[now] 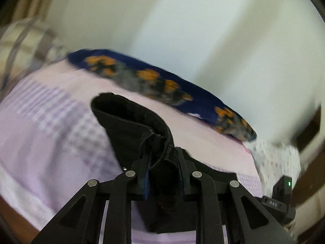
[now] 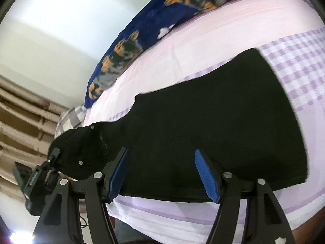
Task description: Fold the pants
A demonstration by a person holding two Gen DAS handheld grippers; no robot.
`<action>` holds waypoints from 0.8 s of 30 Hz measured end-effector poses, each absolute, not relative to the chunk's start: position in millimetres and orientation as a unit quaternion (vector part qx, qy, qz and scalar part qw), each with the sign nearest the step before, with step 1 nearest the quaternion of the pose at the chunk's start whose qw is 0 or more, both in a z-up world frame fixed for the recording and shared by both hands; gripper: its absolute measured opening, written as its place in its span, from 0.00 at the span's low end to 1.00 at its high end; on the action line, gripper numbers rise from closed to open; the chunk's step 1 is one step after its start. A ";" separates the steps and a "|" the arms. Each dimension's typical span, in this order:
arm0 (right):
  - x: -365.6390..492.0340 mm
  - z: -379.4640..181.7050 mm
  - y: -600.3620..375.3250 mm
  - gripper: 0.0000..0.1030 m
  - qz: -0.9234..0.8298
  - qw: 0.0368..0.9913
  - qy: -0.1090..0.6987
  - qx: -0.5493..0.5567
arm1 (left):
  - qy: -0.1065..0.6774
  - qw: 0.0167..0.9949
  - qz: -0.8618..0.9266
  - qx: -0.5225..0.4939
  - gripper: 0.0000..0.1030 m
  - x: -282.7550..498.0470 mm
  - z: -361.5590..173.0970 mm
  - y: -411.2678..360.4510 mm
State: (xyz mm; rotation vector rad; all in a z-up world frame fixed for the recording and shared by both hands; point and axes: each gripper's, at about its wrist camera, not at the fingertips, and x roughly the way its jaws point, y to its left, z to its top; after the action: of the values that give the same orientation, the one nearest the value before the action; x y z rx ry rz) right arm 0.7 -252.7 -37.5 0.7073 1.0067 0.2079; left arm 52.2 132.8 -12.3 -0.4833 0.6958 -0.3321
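My left gripper [image 1: 162,158] is clenched on a thick fold of the black pants [image 1: 130,126]. The cloth is pinched between both pads and it stands up from them toward 11 o'clock in the left wrist view, like a raised cuff with an open mouth at the top. The rest of this fold hangs down between the fingers toward 6 o'clock. The picture here is blurred, so I cannot tell which part of the pants this is.

My right gripper [image 2: 162,172] has its jaws released and wide apart; the blue pads [image 2: 205,174] touch nothing that I can see. In the right wrist view the pants [image 2: 213,122] lie spread on the bed [image 2: 182,46], which carries a pink and lilac sheet with a checked pattern. The broad part of the garment reaches toward 1 o'clock and its straight edge is at 3 o'clock. The narrow end runs toward 9 o'clock, where small metal rivets show on the cloth, and there the left gripper [image 2: 53,158] holds it up (only the tip of this gripper is seen, small and dark). My open jaws hover just above the near edge of the pants, at 6 o'clock of the garment.

At the far side of the bed, toward 12 o'clock in both views, lies a dark blue blanket [image 2: 142,32] with orange and grey figures. Behind it is a pale wall [image 1: 223,30].
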 end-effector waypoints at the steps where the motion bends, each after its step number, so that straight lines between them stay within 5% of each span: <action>1: -1.5 -36.8 -260.2 0.63 0.093 0.813 0.467 0.335 | 0.337 0.900 -0.174 -0.216 0.20 55.0 -6.5 116.2; 24: -29.1 -48.7 -356.0 0.63 0.033 0.816 0.420 0.396 | 0.446 0.847 -0.287 0.049 0.20 49.9 -61.2 -139.3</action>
State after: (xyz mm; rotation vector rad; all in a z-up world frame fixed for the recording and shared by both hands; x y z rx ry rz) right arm -29.1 -356.0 -48.7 0.8444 0.8964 0.0703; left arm 49.9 -139.3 -61.2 0.1031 0.9396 -0.6045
